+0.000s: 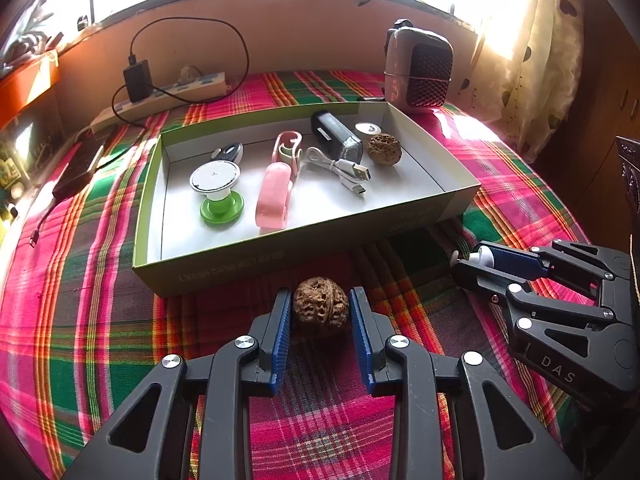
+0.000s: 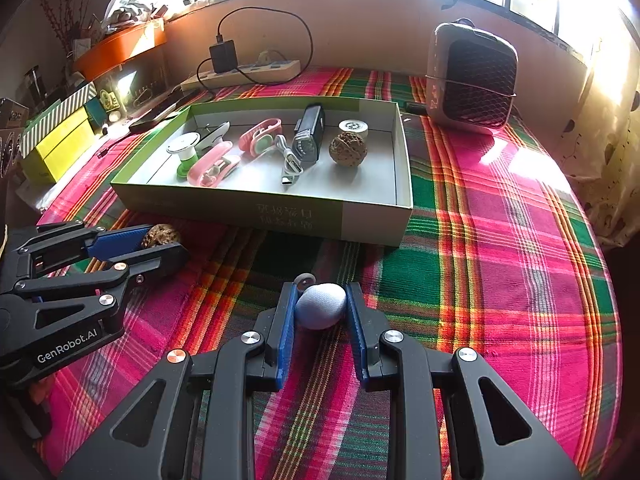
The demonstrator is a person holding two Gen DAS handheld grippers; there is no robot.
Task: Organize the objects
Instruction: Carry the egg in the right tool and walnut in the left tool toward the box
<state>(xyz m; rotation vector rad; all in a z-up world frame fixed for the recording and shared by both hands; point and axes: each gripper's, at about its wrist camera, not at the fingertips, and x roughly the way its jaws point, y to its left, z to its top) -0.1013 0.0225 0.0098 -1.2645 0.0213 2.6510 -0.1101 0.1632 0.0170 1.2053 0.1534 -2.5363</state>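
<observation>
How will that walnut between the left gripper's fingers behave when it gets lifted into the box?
The walnut looks hard and deeply ridged, so the left gripper pads should bite without crushing it. It is roundish, so it may roll once released in the box. It probably weighs little for its size, like the walnut already in the box.

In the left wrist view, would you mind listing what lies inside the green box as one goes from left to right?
Green-and-white spool → pink clip → white USB cable → walnut in the box. The black torch and the small items along the box's far wall overlap these, so I leave them out.
</observation>
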